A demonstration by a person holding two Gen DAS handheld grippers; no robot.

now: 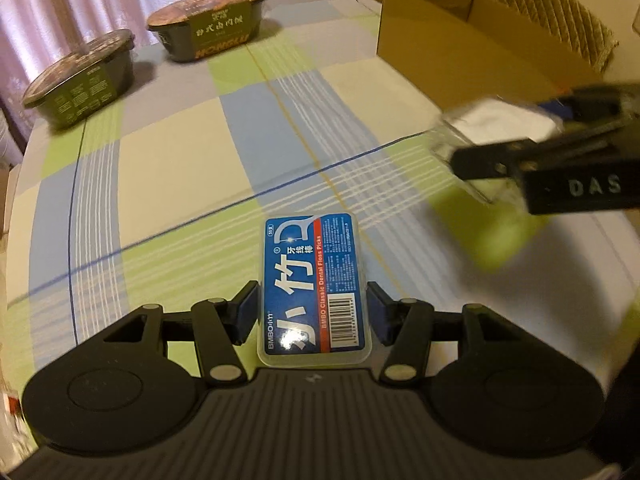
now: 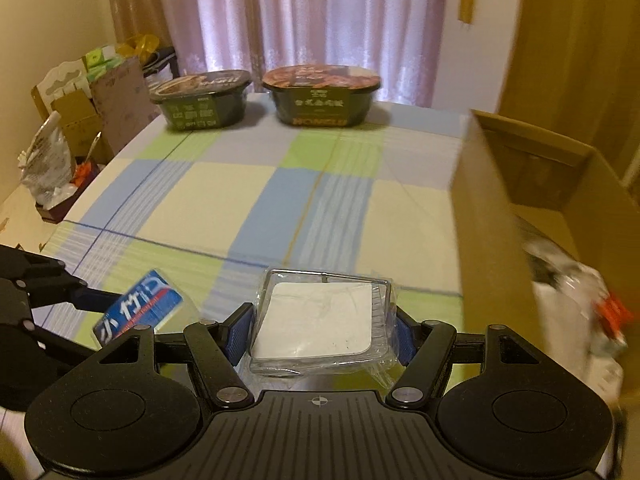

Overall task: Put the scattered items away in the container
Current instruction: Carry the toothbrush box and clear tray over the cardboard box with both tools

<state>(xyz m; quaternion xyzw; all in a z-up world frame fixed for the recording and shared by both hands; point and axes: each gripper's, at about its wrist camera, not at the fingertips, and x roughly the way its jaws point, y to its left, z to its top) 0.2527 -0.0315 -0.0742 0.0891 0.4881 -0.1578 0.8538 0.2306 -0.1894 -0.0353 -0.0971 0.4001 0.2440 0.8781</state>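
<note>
My left gripper [image 1: 312, 312] is shut on a blue floss-pick box [image 1: 314, 286], held above the checked tablecloth [image 1: 180, 168]. My right gripper [image 2: 318, 332] is shut on a clear plastic packet with a white card inside [image 2: 320, 320]. In the left wrist view that packet [image 1: 492, 124] and the right gripper [image 1: 516, 136] hover at the right, blurred, near the open cardboard box [image 1: 460, 40]. The right wrist view shows the floss box [image 2: 138, 312] in the left gripper [image 2: 120, 308] at lower left, and the cardboard box [image 2: 492, 216] close on the right.
Two dark instant-meal bowls [image 2: 200, 100] [image 2: 320, 94] stand at the table's far edge before the curtain. A white crinkled bag [image 2: 576, 312] lies inside the cardboard box. Cartons and bags [image 2: 80, 120] crowd the floor left of the table.
</note>
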